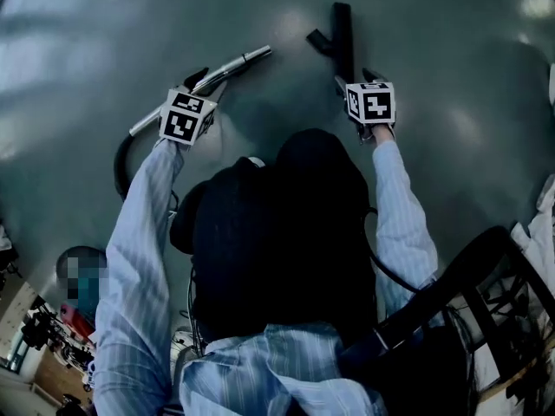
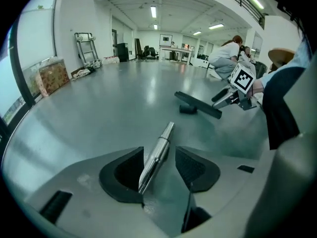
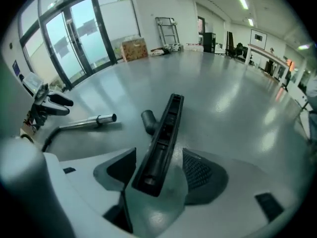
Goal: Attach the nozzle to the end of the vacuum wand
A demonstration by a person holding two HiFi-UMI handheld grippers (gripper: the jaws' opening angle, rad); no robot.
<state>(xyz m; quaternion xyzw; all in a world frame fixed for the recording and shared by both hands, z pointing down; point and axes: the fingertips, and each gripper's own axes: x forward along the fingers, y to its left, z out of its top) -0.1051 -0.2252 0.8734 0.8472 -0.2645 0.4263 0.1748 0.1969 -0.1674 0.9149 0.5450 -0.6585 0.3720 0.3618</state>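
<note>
Bent low over a grey floor, I hold a tool in each hand. My left fingers stand apart. The vacuum wand lies on the floor between them, its silver tube close beside the left pad and its narrow end pointing away past the fingertips. My right fingers are spread too, on either side of the near end of the black nozzle. It runs lengthwise between the pads, with a clear gap at the right one. Its round socket juts out to the left beyond the fingertips. The wand's tip and that socket lie apart on the floor. A black hose curves back from the wand behind my left fingers.
</note>
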